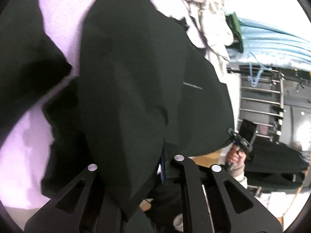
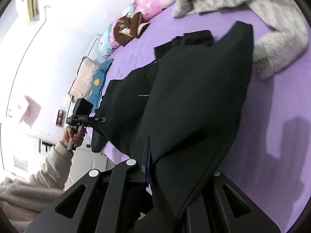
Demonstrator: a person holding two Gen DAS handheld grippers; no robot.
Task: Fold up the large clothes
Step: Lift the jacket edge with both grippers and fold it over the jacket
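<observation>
A large black garment [image 1: 126,81] hangs stretched between my two grippers above a purple bed sheet [image 2: 276,128]. My left gripper [image 1: 163,153] is shut on one edge of it, and the cloth drapes over and hides its fingertips. My right gripper [image 2: 153,143] is shut on another edge of the black garment [image 2: 194,101], with only its left finger [image 2: 144,155] showing beside the fabric. Each view catches the other tool. The right gripper [image 1: 230,131] pinches the garment's far corner, held by a hand. The left gripper [image 2: 103,119] grips the opposite corner, held by a hand in a beige sleeve.
A grey knitted garment [image 2: 276,36] lies on the far part of the bed. Pink patterned bedding [image 2: 147,3] and blue [image 2: 101,79] and beige [image 2: 83,77] pillows line the wall side. Pale clothes [image 1: 210,19], blue striped fabric [image 1: 272,38] and a ladder-like rack [image 1: 260,101] stand beyond.
</observation>
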